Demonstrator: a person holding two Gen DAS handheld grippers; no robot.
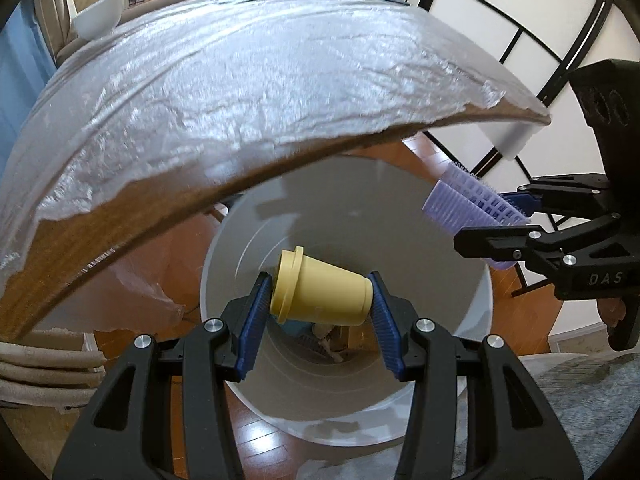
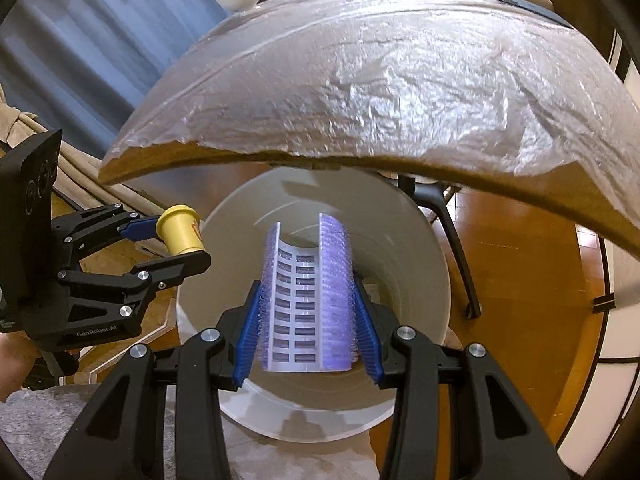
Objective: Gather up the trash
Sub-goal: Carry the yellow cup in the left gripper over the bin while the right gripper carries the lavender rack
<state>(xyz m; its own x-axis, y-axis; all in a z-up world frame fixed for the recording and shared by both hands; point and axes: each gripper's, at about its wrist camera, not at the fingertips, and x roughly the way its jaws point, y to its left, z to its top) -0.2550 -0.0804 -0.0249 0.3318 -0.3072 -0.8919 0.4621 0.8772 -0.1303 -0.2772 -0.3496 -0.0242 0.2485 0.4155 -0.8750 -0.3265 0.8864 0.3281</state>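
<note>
Lowest in the left wrist view, the left gripper (image 1: 322, 312) pinches one small yellow cup (image 1: 322, 289) on its side, blue pads pressing its rim end and its base. In the right wrist view's lower centre, the right gripper (image 2: 306, 330) clamps one purple hair roller (image 2: 307, 294), a ribbed, open half-tube standing upright between the pads. Directly beyond each held piece gapes one white bin (image 1: 460, 280), its mouth filling the middle of both frames, with some scraps lying at its bottom.

Both pieces seem poised for dropping. To do it well, each should hang fully inside the rim before the pads part, since the cup may roll.

Farther off, across the upper frame, curves one table (image 1: 260, 92) under wrinkled clear plastic, with one white bowl (image 1: 98, 16) at upper left.
</note>
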